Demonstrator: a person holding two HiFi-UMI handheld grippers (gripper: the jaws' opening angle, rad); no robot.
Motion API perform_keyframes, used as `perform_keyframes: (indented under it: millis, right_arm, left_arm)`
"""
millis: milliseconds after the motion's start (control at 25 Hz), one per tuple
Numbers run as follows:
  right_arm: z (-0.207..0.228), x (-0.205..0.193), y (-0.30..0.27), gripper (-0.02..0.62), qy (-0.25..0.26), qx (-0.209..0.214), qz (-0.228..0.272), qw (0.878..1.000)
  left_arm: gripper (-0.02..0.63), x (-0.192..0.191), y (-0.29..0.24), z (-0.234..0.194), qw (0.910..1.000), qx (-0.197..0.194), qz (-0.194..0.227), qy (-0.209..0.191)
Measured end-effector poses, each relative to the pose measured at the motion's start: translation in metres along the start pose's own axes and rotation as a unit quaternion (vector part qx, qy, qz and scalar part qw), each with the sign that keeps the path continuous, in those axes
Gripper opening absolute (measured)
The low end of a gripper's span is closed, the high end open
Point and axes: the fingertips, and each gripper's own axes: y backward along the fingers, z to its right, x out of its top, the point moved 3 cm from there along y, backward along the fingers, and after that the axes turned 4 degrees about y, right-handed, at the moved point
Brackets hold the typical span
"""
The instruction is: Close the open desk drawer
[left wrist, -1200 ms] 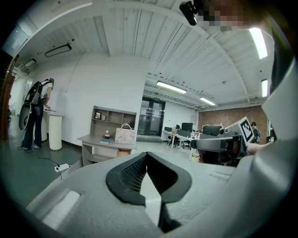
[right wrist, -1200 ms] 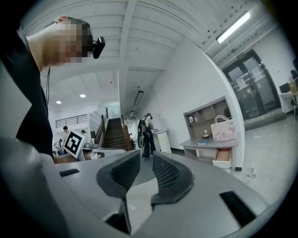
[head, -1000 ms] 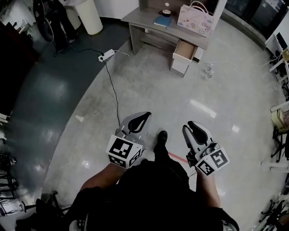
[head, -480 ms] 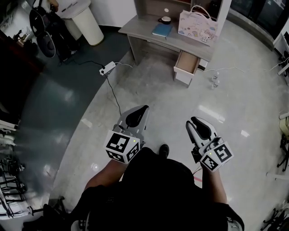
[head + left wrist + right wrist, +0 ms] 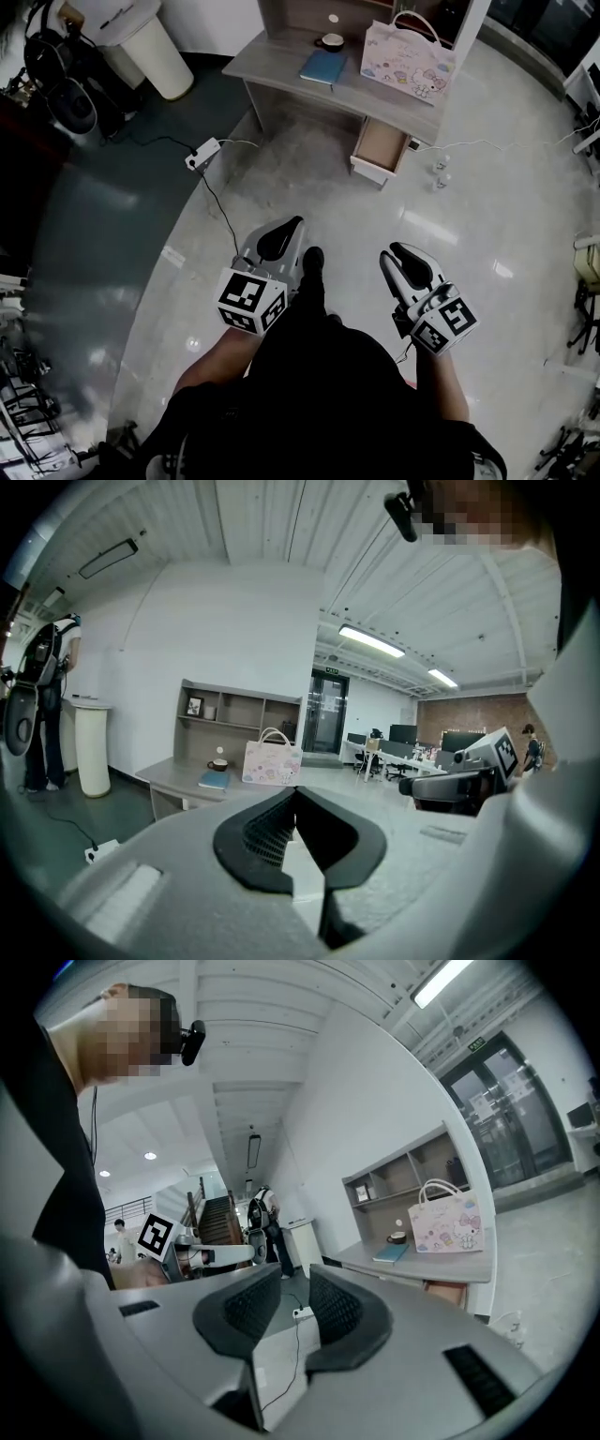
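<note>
The grey desk (image 5: 281, 70) stands across the floor ahead of me. Its drawer (image 5: 380, 148) is pulled out at the right end and looks empty. Both grippers hang over bare floor at waist height, well short of the desk. My left gripper (image 5: 278, 240) holds nothing, and in the left gripper view its tips (image 5: 296, 794) meet. My right gripper (image 5: 410, 265) also holds nothing; a narrow gap shows between its pads (image 5: 333, 1307) in the right gripper view. The drawer front (image 5: 445, 1290) shows under the desktop there.
A pink gift bag (image 5: 405, 52), a blue book (image 5: 322, 66) and a cup (image 5: 330, 40) sit on the desk. A power strip (image 5: 202, 153) with a black cable lies on the floor at left. A white bin (image 5: 150, 47) stands far left. Small bottles (image 5: 441, 169) stand right of the drawer.
The person has stepped forward, one foot now between the grippers, and the desk sits closer in view. Both grippers keep the same pose.
</note>
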Motion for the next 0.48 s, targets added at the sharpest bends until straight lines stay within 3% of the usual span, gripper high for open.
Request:
perform_keyframes:
  millis: [120, 240, 480]
  right_arm:
    - [0.039, 0.010, -0.042, 0.103, 0.024, -0.013, -0.003, 1.000]
    - [0.087, 0.018, -0.084, 0.103, 0.059, -0.034, -0.013, 0.998]
    - [0.172, 0.023, -0.151, 0.103, 0.037, -0.085, -0.009, 0.996]
  left_arm:
    - [0.008, 0.011, -0.055, -0.037, 0.9998, -0.019, -0.002, -0.003]
    - [0.008, 0.017, -0.116, -0.080, 0.9987, -0.045, -0.013, 0.020]
    - [0.008, 0.030, -0.209, -0.139, 0.9954, -0.094, -0.019, 0.004]
